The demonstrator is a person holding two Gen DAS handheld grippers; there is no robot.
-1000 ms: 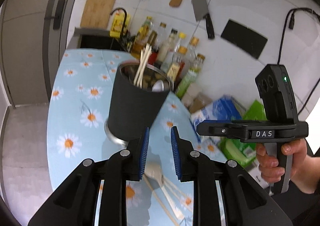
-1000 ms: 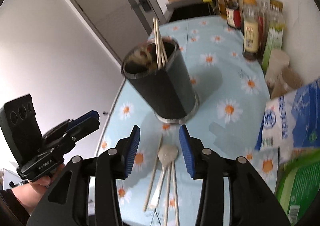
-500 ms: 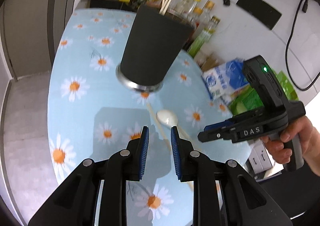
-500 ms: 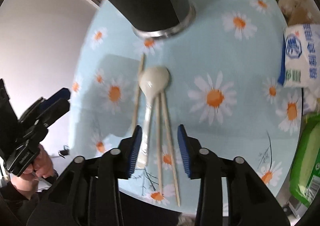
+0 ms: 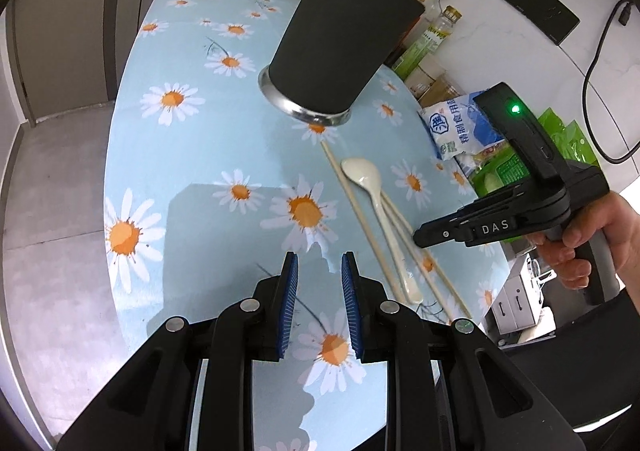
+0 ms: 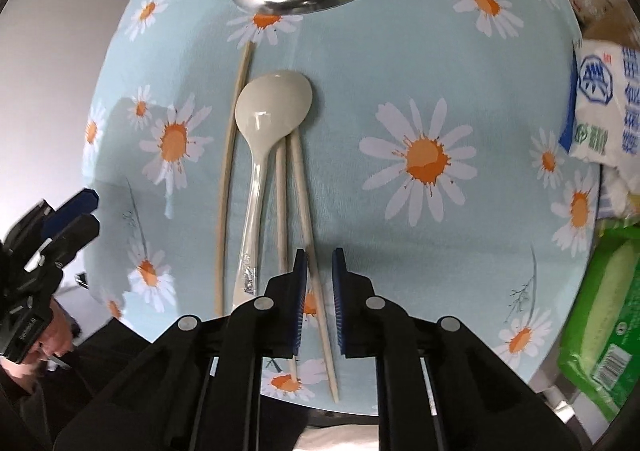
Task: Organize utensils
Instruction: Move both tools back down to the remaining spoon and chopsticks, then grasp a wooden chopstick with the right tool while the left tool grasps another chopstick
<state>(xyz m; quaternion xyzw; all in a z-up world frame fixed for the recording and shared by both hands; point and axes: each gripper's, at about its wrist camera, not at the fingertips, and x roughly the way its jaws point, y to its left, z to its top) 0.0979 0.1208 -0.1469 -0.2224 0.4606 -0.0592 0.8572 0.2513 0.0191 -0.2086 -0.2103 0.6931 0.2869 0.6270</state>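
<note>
A round table in a daisy-print cloth fills both views, with a tall black utensil holder standing on its steel base toward the far side, bottles and grocery packets crowding the wall edge behind it.

Between that holder and you lie the loose pieces: three chopsticks and a pale spoon, all running roughly parallel, their long axes pointing from your edge of the table toward the holder. One chopstick sits alone to the left of the spoon; the other two lie on its right, tucked against the handle.

Your right gripper points straight down over the near ends of this group. Its jaws are closing, and the rightmost chopstick passes lengthwise between them, closer to the left pad; whether the pads already press on it cannot be told, and a sliver of cloth shows on either side.

Your left gripper hangs to the side over bare cloth, jaws narrowly parted and holding nothing, well apart from the utensils. The right hand is plainly the nearer one, so the pick likely falls to it.
</note>
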